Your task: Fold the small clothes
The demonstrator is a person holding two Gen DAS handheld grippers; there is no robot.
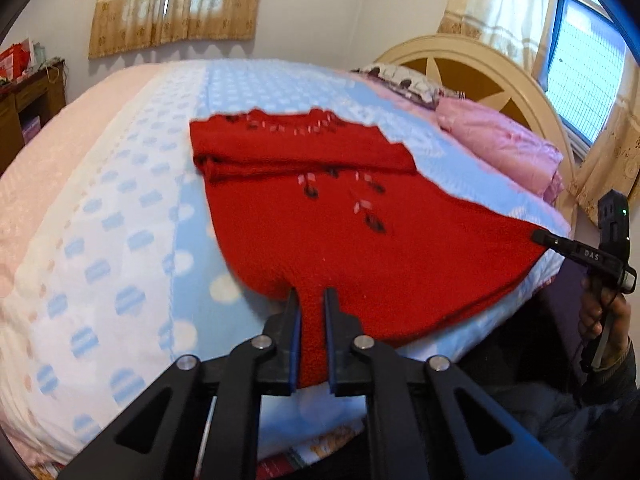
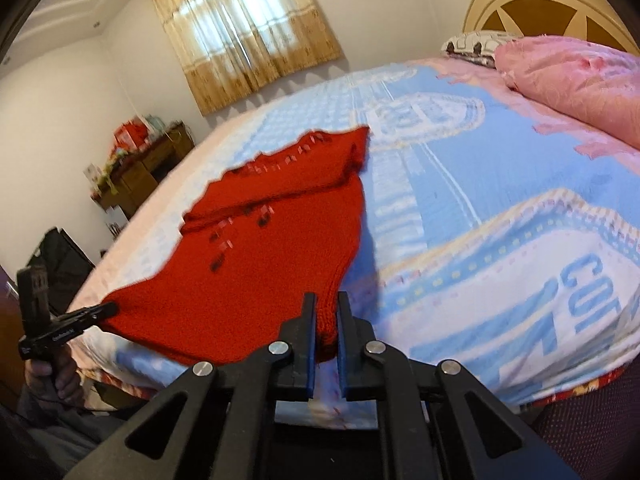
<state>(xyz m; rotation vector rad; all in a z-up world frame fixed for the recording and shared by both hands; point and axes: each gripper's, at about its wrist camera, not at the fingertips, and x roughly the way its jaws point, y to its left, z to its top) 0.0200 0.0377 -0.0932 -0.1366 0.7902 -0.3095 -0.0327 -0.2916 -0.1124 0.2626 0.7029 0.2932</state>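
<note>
A small red knitted sweater (image 1: pixel 320 208) with dark and pink stitched motifs lies spread on the bed, its sleeves folded across the chest. My left gripper (image 1: pixel 311 292) is shut on the near left corner of its hem, red knit pinched between the blue pads. In the right wrist view the sweater (image 2: pixel 256 256) runs away to the left, and my right gripper (image 2: pixel 326 298) is shut on the hem's near right corner. Each gripper shows in the other's view: the right one (image 1: pixel 540 236) and the left one (image 2: pixel 108 307), both at the hem edge, which is lifted off the bed.
The bed's blue and white blanket (image 1: pixel 120 240) fills both views. A pink folded quilt (image 1: pixel 500 148) and patterned pillow lie by the cream headboard (image 1: pixel 480 76). A wooden dresser (image 2: pixel 140 168) stands by the far wall. A person's hand (image 1: pixel 604 320) holds the right gripper.
</note>
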